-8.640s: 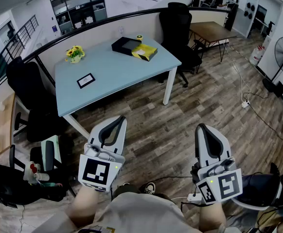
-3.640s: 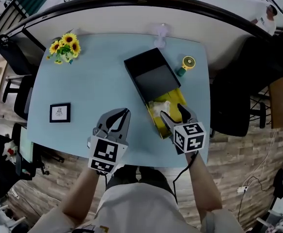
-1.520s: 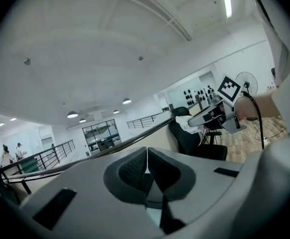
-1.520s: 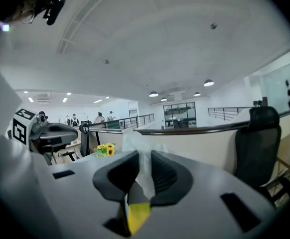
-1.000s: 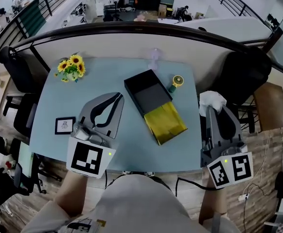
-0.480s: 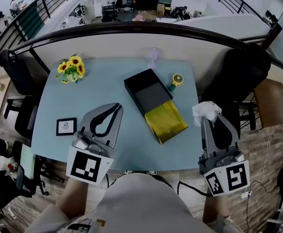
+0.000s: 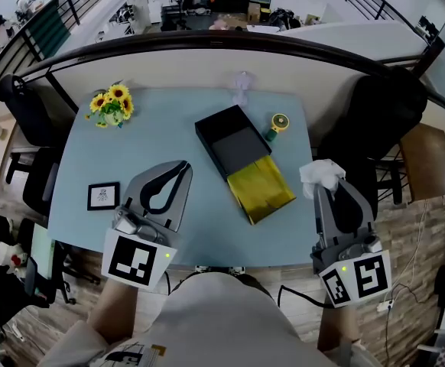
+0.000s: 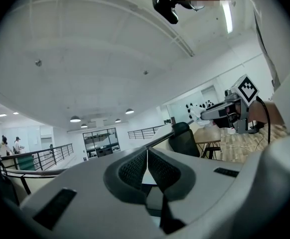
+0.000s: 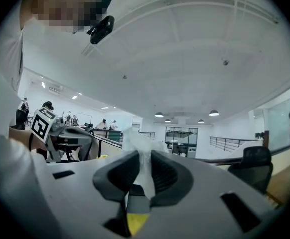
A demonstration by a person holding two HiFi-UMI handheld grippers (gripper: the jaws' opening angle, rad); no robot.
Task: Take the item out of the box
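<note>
**Got it out, now where to drop it**

My right gripper (image 7: 323, 192) was pinched narrow on the crumpled white paper wad (image 7: 322, 173), which poked out past the tips, up near the right edge of the table (image 7: 131, 151). The open black box (image 7: 230, 140) and its yellow tray (image 7: 262, 192) sat ahead-left of it. My left gripper (image 7: 183, 167) was closed and empty.

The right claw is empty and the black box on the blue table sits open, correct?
Not quite: the right claw is shut on a crumpled white wad, as the right gripper view shows. The black box on the blue table does sit open.
</note>
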